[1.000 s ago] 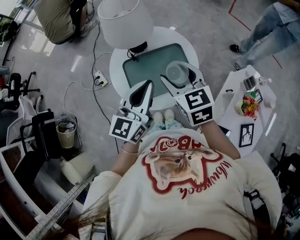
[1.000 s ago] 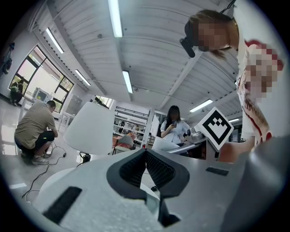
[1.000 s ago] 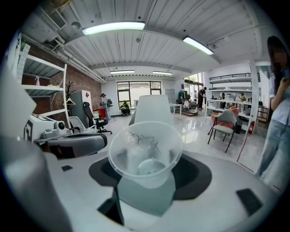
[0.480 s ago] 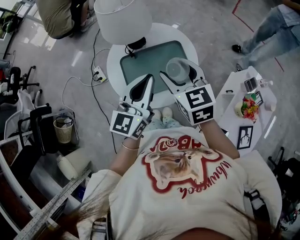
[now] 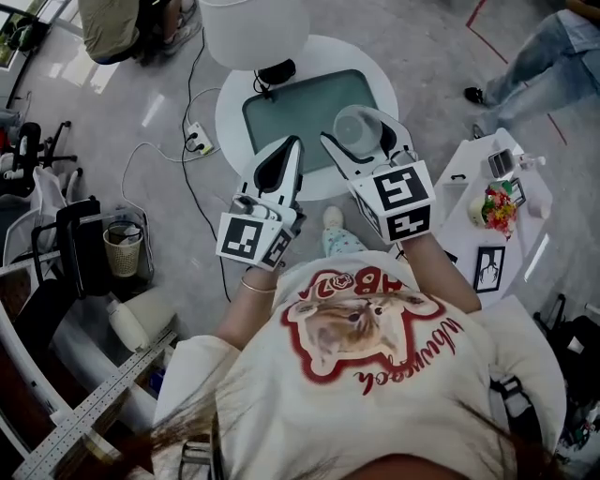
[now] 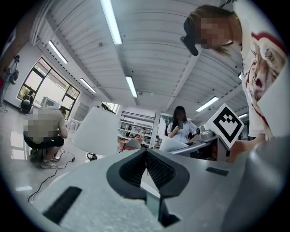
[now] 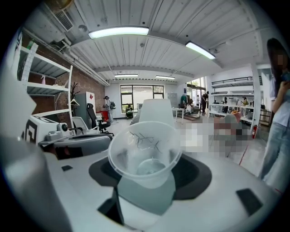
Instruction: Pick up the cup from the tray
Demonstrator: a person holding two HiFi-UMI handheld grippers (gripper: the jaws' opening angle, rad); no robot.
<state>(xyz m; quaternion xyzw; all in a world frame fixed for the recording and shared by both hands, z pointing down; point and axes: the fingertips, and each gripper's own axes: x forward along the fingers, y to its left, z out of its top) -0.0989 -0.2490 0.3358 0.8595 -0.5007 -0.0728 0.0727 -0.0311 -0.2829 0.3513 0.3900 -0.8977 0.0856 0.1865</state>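
1. Head view: the right tongs (image 5: 362,139) grasp a clear plastic cup (image 5: 354,122), one jaw on each side of it. The cup shows against the right end of the green tray (image 5: 295,108), which lies on a round white worktop (image 5: 232,117). The left tongs (image 5: 293,150) are clenched and empty, just beside the right ones, over the tray's near edge. A white lampshade (image 5: 253,28) stands at the worktop's far side.
2. Left gripper view: the ribbed pads (image 6: 158,168) meet with nothing between them.
3. Right gripper view: the cup sits between the jaws, its open mouth turned toward the camera.
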